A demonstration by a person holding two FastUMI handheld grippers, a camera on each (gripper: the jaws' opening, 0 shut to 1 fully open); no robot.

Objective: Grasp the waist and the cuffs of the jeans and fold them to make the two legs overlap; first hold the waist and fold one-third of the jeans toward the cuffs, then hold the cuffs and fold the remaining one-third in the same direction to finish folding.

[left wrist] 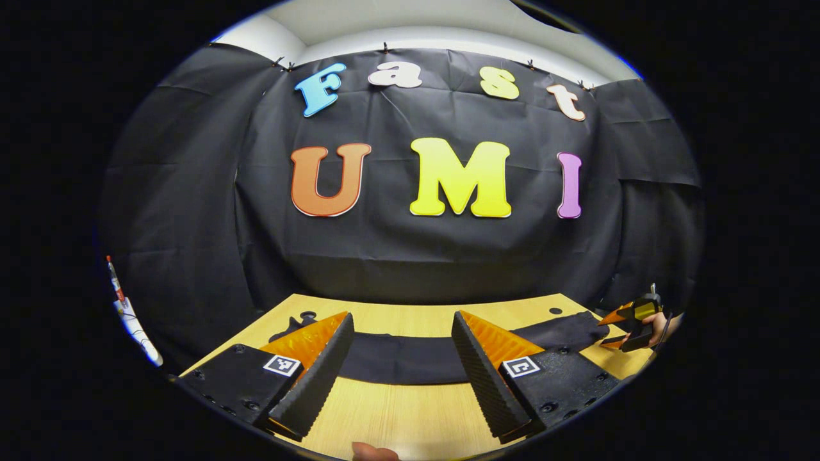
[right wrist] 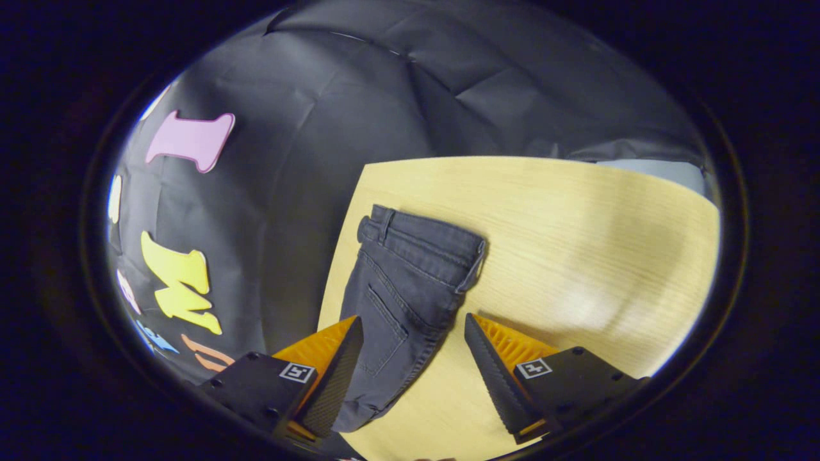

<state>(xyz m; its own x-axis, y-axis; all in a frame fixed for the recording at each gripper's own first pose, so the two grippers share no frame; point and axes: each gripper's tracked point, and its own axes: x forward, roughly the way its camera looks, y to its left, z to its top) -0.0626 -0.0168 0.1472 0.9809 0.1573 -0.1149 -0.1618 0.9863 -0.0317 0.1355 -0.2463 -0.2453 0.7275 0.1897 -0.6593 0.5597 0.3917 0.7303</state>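
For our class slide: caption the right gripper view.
Open right gripper above dark grey denim jeans lying on light wooden table.

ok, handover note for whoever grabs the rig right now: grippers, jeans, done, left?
Left gripper: open, holding nothing, low over the wooden table, jeans lying across just ahead of its fingers.
Right gripper: open, holding nothing, above the jeans near the waist end; the left gripper view shows it at the far right, held in a hand.
Jeans: dark, flat on the table, waistband and a back pocket facing up. They look already doubled leg over leg, though the cuffs are out of sight.
Done: at most the leg overlap.
Left: grip the waist, fold one-third toward the cuffs, then fold the cuff third over.
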